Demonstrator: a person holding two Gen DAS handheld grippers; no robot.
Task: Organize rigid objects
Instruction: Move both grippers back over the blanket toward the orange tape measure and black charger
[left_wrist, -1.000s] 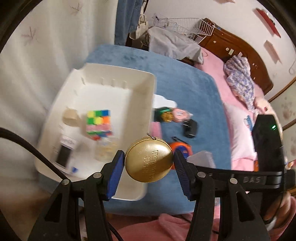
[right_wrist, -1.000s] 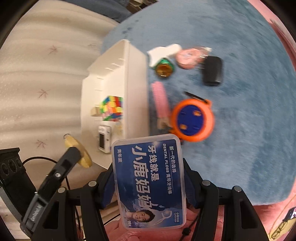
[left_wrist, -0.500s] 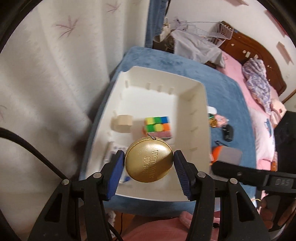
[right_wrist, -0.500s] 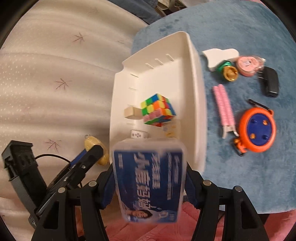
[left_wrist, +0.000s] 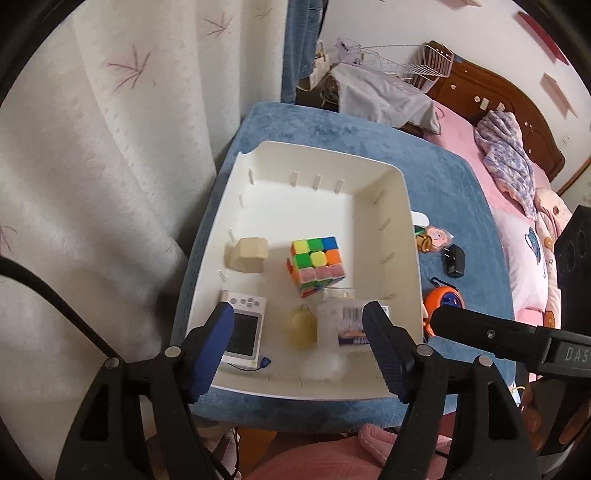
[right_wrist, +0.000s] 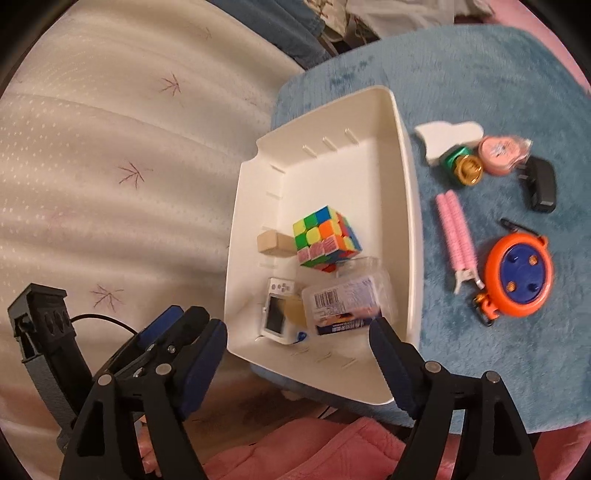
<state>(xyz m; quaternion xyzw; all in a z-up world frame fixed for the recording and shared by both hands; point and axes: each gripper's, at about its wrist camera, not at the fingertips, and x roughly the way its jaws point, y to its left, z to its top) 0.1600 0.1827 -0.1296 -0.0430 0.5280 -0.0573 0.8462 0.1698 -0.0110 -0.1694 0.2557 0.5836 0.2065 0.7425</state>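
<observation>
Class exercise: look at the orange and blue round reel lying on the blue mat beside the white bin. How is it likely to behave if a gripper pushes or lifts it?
The orange reel lies flat on the fuzzy blue mat, so it would probably drag, not roll. Its shell looks hard, likely rigid. The rounded rim might slip between narrow pads.

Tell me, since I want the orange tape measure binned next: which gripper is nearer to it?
Right. The right gripper hangs over the bin's near corner beside the orange tape measure; the left gripper is farther across the bin.
</observation>
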